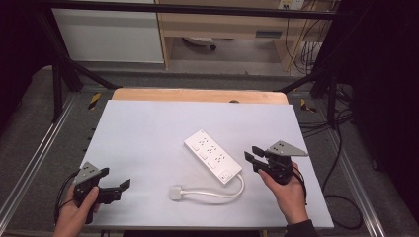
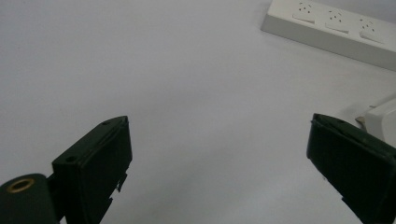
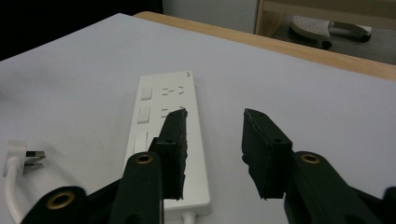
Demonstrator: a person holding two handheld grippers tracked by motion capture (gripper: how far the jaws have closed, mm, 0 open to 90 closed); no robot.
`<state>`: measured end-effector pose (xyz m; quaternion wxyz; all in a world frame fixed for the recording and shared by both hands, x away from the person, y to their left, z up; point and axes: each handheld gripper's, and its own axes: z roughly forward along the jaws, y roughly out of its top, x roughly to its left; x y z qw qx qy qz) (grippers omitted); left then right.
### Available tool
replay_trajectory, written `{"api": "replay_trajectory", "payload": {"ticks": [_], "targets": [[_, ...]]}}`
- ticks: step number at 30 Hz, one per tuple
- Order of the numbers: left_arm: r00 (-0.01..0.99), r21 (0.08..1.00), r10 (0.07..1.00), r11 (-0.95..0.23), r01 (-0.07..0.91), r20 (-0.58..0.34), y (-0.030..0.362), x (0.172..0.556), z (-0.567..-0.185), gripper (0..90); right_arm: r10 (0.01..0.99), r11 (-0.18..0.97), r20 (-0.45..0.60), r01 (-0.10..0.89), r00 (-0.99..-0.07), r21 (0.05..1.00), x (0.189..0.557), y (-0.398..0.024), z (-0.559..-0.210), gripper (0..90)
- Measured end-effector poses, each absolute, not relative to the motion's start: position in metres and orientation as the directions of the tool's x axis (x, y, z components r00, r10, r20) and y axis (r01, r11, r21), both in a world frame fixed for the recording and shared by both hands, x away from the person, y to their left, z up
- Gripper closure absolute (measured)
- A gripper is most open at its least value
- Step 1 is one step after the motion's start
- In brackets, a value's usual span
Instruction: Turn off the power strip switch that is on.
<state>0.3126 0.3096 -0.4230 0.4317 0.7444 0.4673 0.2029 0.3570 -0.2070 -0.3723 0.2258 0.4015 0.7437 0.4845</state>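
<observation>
A white power strip lies diagonally on the white table top, right of centre. Its white cable curls back to a plug lying near the front edge. My left gripper sits low at the front left, open wide and holding nothing, pointing right toward the plug. Between its jaws is bare table, with the strip at top right and the plug beside the right jaw. My right gripper hovers just right of the strip, open and holding nothing, above the strip's near end.
A wooden table edge runs along the far side. Black frame posts stand at the back corners, and loose cables lie on the floor at the right. A cabinet stands beyond the table.
</observation>
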Motion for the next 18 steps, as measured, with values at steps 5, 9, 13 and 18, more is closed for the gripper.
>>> {"api": "replay_trajectory", "payload": {"ticks": [5,9,13,18], "targets": [[0.481,0.833,0.871,-0.19,0.519,-0.101,0.3085,0.3122,-0.4229,6.8,0.811,0.208,0.047,0.363,-0.583,0.908,0.3581,-0.2056,-0.372,70.7],[0.481,0.831,0.871,-0.192,0.521,-0.1,0.3084,0.3124,-0.4234,6.8,0.804,0.207,0.045,0.35,-0.593,0.914,0.3573,-0.204,-0.37,75.7],[0.48,0.828,0.872,-0.196,0.525,-0.098,0.3096,0.3129,-0.4235,6.8,0.793,0.205,0.047,0.338,-0.608,0.918,0.3585,-0.2023,-0.3692,80.3],[0.482,0.83,0.871,-0.198,0.521,-0.095,0.309,0.3125,-0.4233,6.8,0.789,0.197,0.047,0.325,-0.612,0.925,0.3593,-0.1991,-0.3673,82.9]]}}
